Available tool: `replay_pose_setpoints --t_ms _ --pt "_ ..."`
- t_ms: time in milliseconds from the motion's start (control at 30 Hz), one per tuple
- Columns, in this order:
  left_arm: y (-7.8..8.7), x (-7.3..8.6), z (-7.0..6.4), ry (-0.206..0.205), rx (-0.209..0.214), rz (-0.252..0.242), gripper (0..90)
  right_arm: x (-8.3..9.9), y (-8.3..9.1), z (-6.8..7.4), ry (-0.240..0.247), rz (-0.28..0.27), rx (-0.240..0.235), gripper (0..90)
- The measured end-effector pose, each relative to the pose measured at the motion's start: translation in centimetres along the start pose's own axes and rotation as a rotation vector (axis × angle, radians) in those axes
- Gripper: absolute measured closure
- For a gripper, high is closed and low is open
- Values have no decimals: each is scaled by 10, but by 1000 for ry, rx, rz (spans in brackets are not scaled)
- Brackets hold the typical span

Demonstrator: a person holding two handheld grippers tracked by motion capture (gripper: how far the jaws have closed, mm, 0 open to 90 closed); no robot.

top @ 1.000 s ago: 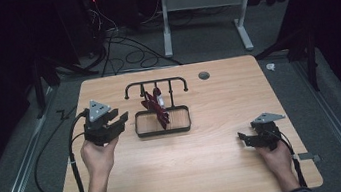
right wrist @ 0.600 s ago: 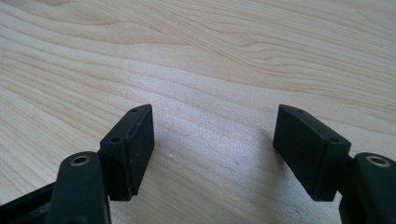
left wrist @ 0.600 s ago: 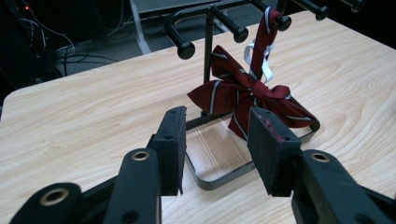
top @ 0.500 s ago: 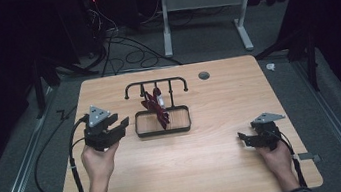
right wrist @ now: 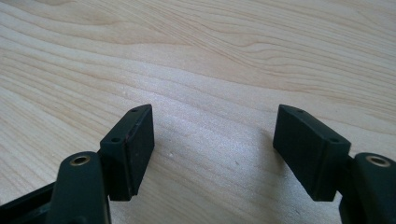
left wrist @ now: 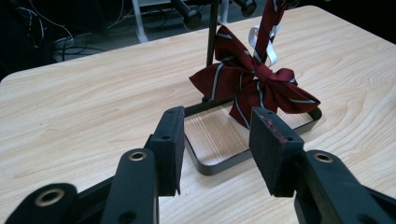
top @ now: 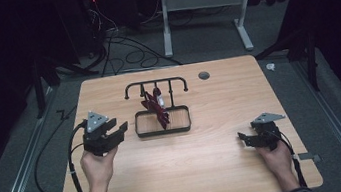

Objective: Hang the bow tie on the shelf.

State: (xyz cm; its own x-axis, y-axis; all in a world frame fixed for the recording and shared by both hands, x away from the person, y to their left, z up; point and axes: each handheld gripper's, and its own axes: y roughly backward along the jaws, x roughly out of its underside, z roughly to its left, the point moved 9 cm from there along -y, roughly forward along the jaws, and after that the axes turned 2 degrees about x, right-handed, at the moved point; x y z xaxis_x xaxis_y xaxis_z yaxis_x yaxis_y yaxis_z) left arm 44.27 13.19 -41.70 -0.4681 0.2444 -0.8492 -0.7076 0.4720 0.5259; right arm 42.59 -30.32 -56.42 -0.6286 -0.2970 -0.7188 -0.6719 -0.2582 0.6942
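- Bow tie (left wrist: 252,81), dark red with pale stripes, hangs by its strap from the black rack (top: 156,85) near the far middle of the surface (top: 228,163), its lower wings dipping toward the rack's open rectangular base frame (left wrist: 219,161). I judge it hangs there so it keeps its shape and can be reached from the side.
- My left claw (left wrist: 215,149) hovers above the surface, just left of the rack, pointed at the bow tie. I hold it raised and level, I think, to line the pads up with the cloth.
- Its jaws stand moderately wide, holding nothing and touching nothing; the bow tie and frame sit beyond the pads (left wrist: 170,140), near but apart.
- My right claw (right wrist: 215,149) sits low over bare wood at the near right of the surface, well apart from the rack, likely parked out of the way.
- Its jaws are spread wide and empty; whether the tips touch the wood I cannot tell.
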Motion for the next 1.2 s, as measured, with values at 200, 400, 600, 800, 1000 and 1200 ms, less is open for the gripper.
replay_pose_setpoints --t_ms 200,400,600,800,1000,1200 --pt "0 5 -1 5 3 3 556 0 0 0 0 0 0 303" --pt "-3 10 -3 5 6 9 548 0 0 0 0 0 0 303" --pt "-5 17 -4 10 11 19 547 0 0 0 0 0 0 302" --pt "-6 24 -3 22 13 23 538 0 0 0 0 0 0 302" --pt "-7 32 -2 40 18 25 535 0 0 0 0 0 0 302" --pt "-9 38 -1 56 24 28 535 0 0 0 -1 0 0 303"
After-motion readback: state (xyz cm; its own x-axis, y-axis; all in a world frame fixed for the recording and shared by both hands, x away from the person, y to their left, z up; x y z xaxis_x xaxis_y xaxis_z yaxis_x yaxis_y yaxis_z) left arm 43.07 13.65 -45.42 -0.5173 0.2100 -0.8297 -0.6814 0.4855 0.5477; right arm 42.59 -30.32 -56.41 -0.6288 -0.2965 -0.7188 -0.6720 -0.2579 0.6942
